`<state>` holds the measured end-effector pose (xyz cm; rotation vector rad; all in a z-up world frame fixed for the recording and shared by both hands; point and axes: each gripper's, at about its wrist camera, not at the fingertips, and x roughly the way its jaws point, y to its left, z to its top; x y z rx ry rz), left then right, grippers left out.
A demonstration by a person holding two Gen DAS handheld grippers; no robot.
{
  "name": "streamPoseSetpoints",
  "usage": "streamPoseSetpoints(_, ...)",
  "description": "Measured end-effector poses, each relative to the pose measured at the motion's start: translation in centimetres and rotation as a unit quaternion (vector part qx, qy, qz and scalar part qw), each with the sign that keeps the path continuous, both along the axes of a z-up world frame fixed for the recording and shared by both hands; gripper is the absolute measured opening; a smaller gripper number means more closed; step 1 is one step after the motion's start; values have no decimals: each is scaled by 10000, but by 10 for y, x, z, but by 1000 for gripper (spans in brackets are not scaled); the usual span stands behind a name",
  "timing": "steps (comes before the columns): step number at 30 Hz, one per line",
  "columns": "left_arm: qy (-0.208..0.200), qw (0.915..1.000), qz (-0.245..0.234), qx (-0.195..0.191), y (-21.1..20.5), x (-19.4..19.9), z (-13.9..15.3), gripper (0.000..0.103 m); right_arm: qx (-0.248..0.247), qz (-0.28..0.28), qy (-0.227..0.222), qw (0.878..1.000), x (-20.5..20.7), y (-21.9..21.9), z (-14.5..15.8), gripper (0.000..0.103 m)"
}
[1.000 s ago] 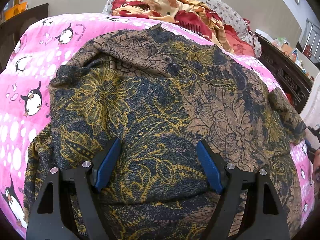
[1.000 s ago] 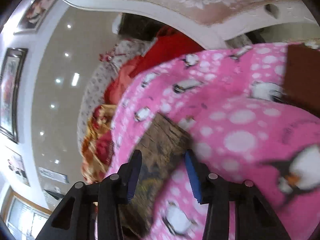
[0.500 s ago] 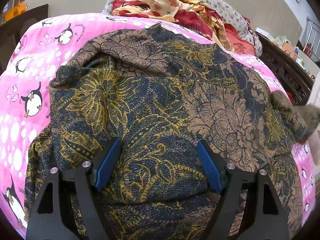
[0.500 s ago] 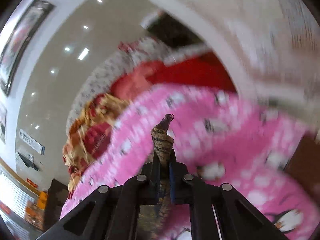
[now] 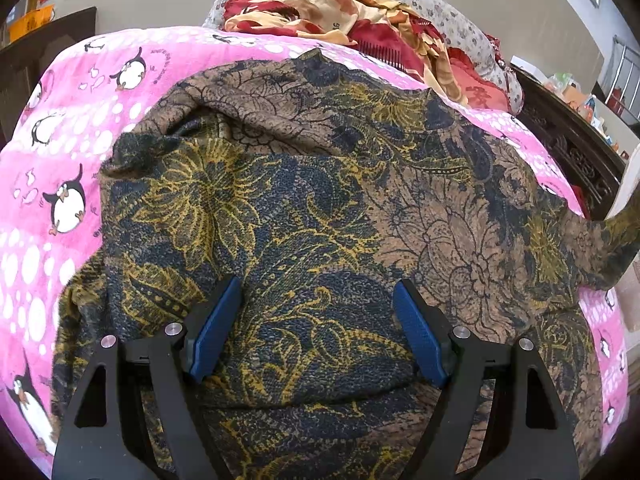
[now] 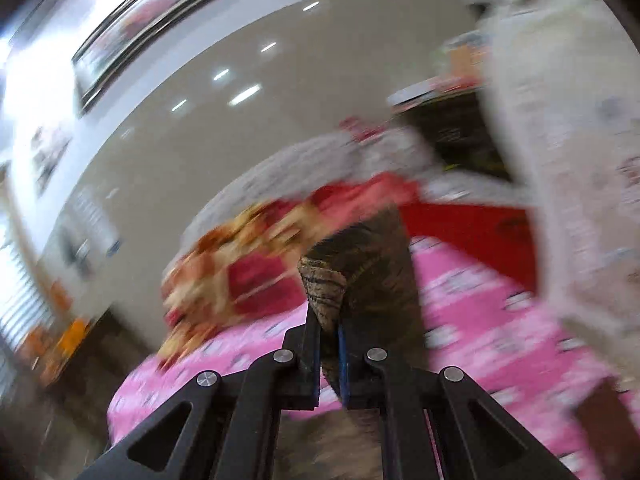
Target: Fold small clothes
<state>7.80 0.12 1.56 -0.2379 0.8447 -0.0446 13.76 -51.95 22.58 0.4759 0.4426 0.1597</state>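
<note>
Pink penguin-print bedding (image 5: 60,152) covers the bed, and heaped at its far end is a tangle of red and cream fabric (image 5: 340,4) against a flowered pillow (image 5: 460,24). Spread across most of the bedding lies the dark floral garment (image 5: 320,200), navy and brown with gold leaves, rumpled along its far edge and bunched into a ridge at the left shoulder.

From where I stand the left gripper (image 5: 318,332) hangs over the near middle of the cloth, its blue pads spread wide with nothing pinched between them. The right gripper (image 6: 329,356) is clamped tight on a corner of the same garment (image 6: 360,264); in the left view that corner (image 5: 616,236) rises off the bed at the right edge, pulled into a taut peak.

The trouble I would expect comes from that pinch being so slim (only a narrow tongue of fabric pokes past the pads). A quick swing could let it slip out and drop the corner short of the fold line. With the other tool not pressing anything down, the whole piece may also drag sideways across the bedding instead of folding over itself, and the bunched left shoulder would get trapped inside the fold.
</note>
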Motion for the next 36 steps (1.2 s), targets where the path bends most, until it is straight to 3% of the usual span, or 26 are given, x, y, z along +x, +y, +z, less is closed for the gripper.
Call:
streamPoseSetpoints(4, -232, 9997, 39, 1, 20, -17, 25, 79, -114, 1179, 26, 9930, 2, 119, -19, 6)
streamPoseSetpoints(8, -389, 9989, 105, -255, 48, -28, 41, 79, -268, 2253, 183, 9738, 1, 244, -53, 6)
streamPoseSetpoints(13, -469, 9930, 463, -983, 84, -34, 52, 79, -428, 2703, 718, 9592, 9, 340, -115, 6)
streamPoseSetpoints(17, -387, 9905, 94, -1320, 80, -28, 51, 79, -1093, 2712, 1143, 9495, 6, 389, -176, 6)
streamPoseSetpoints(21, -157, 9856, -536, -1594, 56, -8, 43, 79, -1577, 2709, 1496, 9377, -5, 393, -208, 18)
streamPoseSetpoints(23, 310, 9753, -1001, -1945, 41, 18, 22, 79, -1609, 2752, 1376, 9378, -15, 384, -199, 42)
streamPoseSetpoints(24, 405, 9744, -1042, -1949, 38, 25, 17, 79, -1751, 2740, 1312, 9365, -21, 380, -196, 53)
streamPoseSetpoints(27, 381, 9748, -1204, -1838, 27, 38, 4, 79, -2565, 2862, 1185, 9156, -48, 367, -188, 56)
streamPoseSetpoints(28, 346, 9733, -1301, -1860, 23, 39, 5, 82, -3063, 2802, 1151, 9024, -65, 359, -191, 56)
streamPoseSetpoints(30, 343, 9674, -1455, -2043, 21, 40, 5, 83, -3694, 2723, 1014, 8827, -90, 345, -197, 56)
streamPoseSetpoints(31, 360, 9597, -1621, -2267, 20, 40, 4, 83, -3837, 2735, 940, 8770, -105, 335, -202, 56)
streamPoseSetpoints(33, 350, 9523, -1749, -2478, 21, 37, 4, 83, -3812, 2756, 882, 8780, -121, 320, -205, 56)
streamPoseSetpoints(35, 277, 9510, -1724, -2552, 23, 37, 6, 77, -3772, 2576, 735, 8865, -129, 315, -199, 60)
streamPoseSetpoints(36, 275, 9516, -1668, -2566, 26, 39, 6, 74, -3858, 2520, 728, 8845, -128, 317, -201, 62)
